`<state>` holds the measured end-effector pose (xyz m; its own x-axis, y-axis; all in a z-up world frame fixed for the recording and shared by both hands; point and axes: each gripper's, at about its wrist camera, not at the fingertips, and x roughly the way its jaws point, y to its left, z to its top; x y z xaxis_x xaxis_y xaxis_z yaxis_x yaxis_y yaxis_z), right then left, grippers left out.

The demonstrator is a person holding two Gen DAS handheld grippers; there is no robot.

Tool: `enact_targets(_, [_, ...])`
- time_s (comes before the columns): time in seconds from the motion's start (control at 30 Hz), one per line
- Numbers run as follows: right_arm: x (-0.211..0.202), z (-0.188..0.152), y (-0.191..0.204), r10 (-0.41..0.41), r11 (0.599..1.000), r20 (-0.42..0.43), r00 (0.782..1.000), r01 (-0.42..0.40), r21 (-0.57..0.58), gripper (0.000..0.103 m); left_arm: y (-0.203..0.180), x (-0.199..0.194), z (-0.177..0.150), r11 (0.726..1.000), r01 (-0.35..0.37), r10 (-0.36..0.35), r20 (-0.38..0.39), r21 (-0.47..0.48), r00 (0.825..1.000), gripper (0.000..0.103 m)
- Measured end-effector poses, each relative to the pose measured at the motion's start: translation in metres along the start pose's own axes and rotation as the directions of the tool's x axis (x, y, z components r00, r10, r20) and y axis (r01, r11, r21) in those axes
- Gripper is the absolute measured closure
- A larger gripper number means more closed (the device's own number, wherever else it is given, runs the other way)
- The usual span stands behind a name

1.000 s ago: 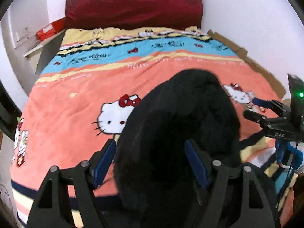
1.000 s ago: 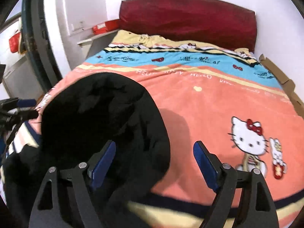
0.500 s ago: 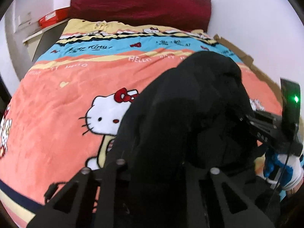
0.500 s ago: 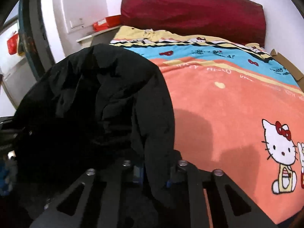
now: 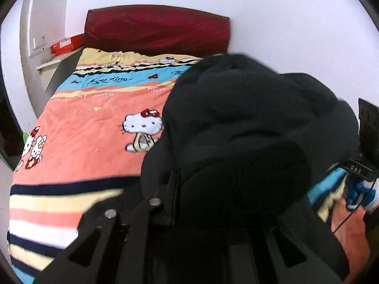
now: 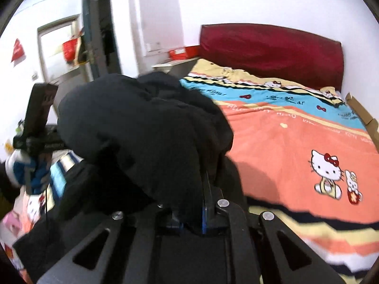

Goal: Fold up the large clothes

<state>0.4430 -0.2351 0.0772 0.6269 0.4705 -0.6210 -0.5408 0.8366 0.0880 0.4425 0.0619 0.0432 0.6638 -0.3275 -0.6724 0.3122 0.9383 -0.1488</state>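
A large black padded jacket (image 5: pixel 248 123) hangs bunched between both grippers above the near edge of the bed; it also fills the left of the right wrist view (image 6: pixel 142 130). My left gripper (image 5: pixel 201 215) is shut on the jacket's fabric, its fingertips buried in the cloth. My right gripper (image 6: pixel 189 217) is shut on the jacket too, with a blue pad edge showing. The right gripper also shows at the right edge of the left wrist view (image 5: pixel 364 156). The left gripper also shows at the left in the right wrist view (image 6: pixel 38 130).
The bed is covered by an orange, blue and yellow Hello Kitty blanket (image 5: pixel 90 137), which also shows in the right wrist view (image 6: pixel 296 146). A dark red headboard cushion (image 5: pixel 156 28) lies against the wall. A red box (image 5: pixel 67 45) sits on a side shelf. A doorway (image 6: pixel 61 47) is at left.
Both grippers were open around the jacket a second ago, then shut on it. They have since lifted it, so the jacket now hangs higher and the views tilt up.
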Motion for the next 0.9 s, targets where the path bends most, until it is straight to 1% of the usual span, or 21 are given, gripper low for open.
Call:
enact_targets(0.07, [-0.019, -0.015, 0.017, -0.001, 1.000, -0.004, 1.000, 0.000, -0.023, 0.093, -0.009, -0.017, -0.023, 0.999, 0.001, -0.001, 0.000, 0.035, 1.000, 0.092])
enact_targets(0.17, [-0.044, -0.044, 0.044, 0.000, 0.999, -0.027, 1.000, -0.002, -0.049, 0.093, -0.019, -0.036, -0.059, 0.998, 0.017, -0.017, -0.001, 0.058, 1.000, 0.092])
enact_targets(0.2, [-0.050, -0.053, 0.050, 0.001, 0.998, -0.035, 0.999, -0.003, -0.058, 0.093, -0.023, -0.042, -0.073, 0.997, 0.016, -0.017, 0.006, 0.070, 1.000, 0.091])
enact_targets(0.3, [-0.056, -0.085, 0.066, 0.010, 0.998, -0.073, 0.997, -0.015, -0.061, 0.092, -0.028, -0.046, -0.102, 0.997, 0.017, -0.017, 0.007, 0.075, 1.000, 0.090])
enact_targets(0.4, [-0.045, -0.117, 0.075, 0.006, 0.999, -0.125, 0.992, -0.012, -0.048, 0.092, -0.030, -0.040, -0.130, 0.997, 0.002, -0.002, 0.005, 0.080, 1.000, 0.089])
enact_targets(0.47, [-0.026, -0.139, 0.078, -0.033, 0.997, -0.178, 0.984, 0.020, -0.070, 0.092, -0.034, -0.031, -0.146, 0.993, -0.033, 0.033, 0.001, 0.109, 0.999, 0.088])
enact_targets(0.5, [-0.016, -0.147, 0.078, -0.051, 0.996, -0.198, 0.979, 0.036, -0.082, 0.092, -0.038, -0.028, -0.151, 0.990, -0.051, 0.050, 0.013, 0.132, 0.999, 0.088])
enact_targets(0.53, [-0.008, -0.152, 0.076, -0.056, 0.996, -0.205, 0.977, 0.042, -0.075, 0.092, -0.041, -0.027, -0.154, 0.988, -0.066, 0.063, 0.026, 0.142, 0.998, 0.086])
enact_targets(0.6, [-0.003, -0.152, 0.071, -0.048, 0.998, -0.201, 0.978, 0.040, -0.043, 0.092, -0.045, -0.028, -0.156, 0.985, -0.086, 0.083, 0.028, 0.150, 0.996, 0.084])
enact_targets(0.7, [-0.003, -0.152, 0.071, -0.058, 0.997, -0.199, 0.978, 0.047, -0.061, 0.092, -0.048, -0.036, -0.155, 0.984, -0.092, 0.089, 0.027, 0.151, 0.996, 0.081])
enact_targets(0.77, [-0.002, -0.152, 0.067, -0.058, 0.997, -0.196, 0.979, 0.046, -0.066, 0.092, -0.054, -0.046, -0.161, 0.981, -0.107, 0.103, 0.033, 0.162, 0.994, 0.077])
enact_targets(0.83, [-0.003, -0.154, 0.067, -0.060, 0.997, -0.191, 0.980, 0.049, -0.066, 0.092, -0.058, -0.055, -0.168, 0.978, -0.116, 0.113, 0.026, 0.175, 0.993, 0.054])
enact_targets(0.87, [-0.003, -0.154, 0.067, -0.063, 0.996, -0.189, 0.980, 0.052, -0.066, 0.092, -0.058, -0.057, -0.169, 0.980, -0.111, 0.110, 0.020, 0.167, 0.994, 0.051])
enact_targets(0.9, [-0.003, -0.154, 0.066, -0.068, 0.996, -0.186, 0.980, 0.056, -0.066, 0.092, -0.053, -0.060, -0.170, 0.984, -0.104, 0.104, 0.008, 0.146, 0.995, 0.050])
